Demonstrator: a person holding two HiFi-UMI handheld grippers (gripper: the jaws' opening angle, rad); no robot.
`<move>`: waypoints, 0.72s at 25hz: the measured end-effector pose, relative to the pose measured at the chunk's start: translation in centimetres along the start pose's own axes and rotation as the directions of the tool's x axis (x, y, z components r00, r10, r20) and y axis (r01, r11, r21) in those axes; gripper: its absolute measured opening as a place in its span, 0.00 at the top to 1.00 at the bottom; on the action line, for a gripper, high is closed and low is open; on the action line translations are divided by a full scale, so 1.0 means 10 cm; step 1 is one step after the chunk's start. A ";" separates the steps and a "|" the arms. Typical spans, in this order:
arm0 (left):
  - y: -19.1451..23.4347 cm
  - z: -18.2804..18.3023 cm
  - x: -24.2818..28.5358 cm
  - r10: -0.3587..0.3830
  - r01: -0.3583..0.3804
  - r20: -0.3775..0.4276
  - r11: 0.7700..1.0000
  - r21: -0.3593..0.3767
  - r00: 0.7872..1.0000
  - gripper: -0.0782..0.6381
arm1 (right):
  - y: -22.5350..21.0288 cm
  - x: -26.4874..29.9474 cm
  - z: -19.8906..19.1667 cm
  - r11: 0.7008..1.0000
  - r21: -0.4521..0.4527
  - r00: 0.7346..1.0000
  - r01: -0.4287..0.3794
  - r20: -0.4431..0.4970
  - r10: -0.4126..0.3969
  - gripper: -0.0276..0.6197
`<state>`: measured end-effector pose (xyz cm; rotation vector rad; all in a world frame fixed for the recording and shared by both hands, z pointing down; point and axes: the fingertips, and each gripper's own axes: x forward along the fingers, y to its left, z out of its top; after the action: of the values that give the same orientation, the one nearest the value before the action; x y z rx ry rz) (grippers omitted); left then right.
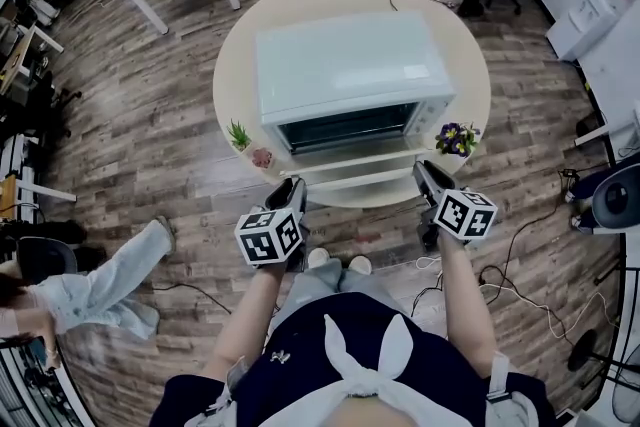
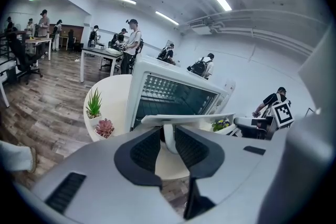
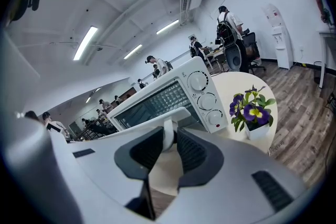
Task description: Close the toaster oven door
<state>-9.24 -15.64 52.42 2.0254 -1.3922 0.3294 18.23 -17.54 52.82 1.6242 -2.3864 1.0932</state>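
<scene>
A white toaster oven [image 1: 350, 65] stands on a round table [image 1: 235, 55] with its door [image 1: 350, 160] dropped open and lying flat toward me. The door's white handle [image 1: 360, 181] runs along its near edge. My left gripper [image 1: 293, 187] is at the handle's left end, and in the left gripper view [image 2: 168, 136] a white handle post [image 2: 168, 140] sits pinched between its dark pads. My right gripper [image 1: 424, 171] is at the right end. In the right gripper view [image 3: 169, 139] it likewise closes on a handle post [image 3: 168, 132].
A green succulent [image 1: 238, 135] and a pink one [image 1: 262, 157] stand left of the door, and a pot of purple flowers [image 1: 457, 139] stands right of it. Someone's leg [image 1: 110, 280] stretches over the floor at left. Cables [image 1: 510, 300] trail at right.
</scene>
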 end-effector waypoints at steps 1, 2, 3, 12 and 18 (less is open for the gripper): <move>0.00 0.01 0.00 0.001 -0.001 -0.001 1.000 0.001 1.000 0.76 | 0.00 0.00 0.01 1.000 0.001 1.000 0.000 0.002 0.000 0.82; 0.00 0.01 0.00 0.001 -0.001 -0.001 1.000 0.002 1.000 0.76 | 0.01 0.00 0.01 1.000 0.002 1.000 -0.001 0.004 0.001 0.82; 0.00 0.02 0.00 0.002 -0.002 -0.001 1.000 0.002 1.000 0.76 | 0.01 0.00 0.02 1.000 0.003 1.000 0.000 0.006 0.000 0.82; 0.00 0.05 0.03 -0.001 0.001 0.021 1.000 0.002 1.000 0.76 | 0.00 0.03 0.05 1.000 0.011 1.000 0.004 0.019 -0.004 0.82; 0.00 0.11 0.03 -0.005 0.005 0.035 1.000 0.003 0.999 0.76 | 0.02 0.04 0.10 1.000 0.010 1.000 0.006 0.026 -0.006 0.82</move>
<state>-9.30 -16.53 51.75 2.0455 -1.4081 0.2957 18.22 -18.39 52.16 1.6573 -2.3944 1.0916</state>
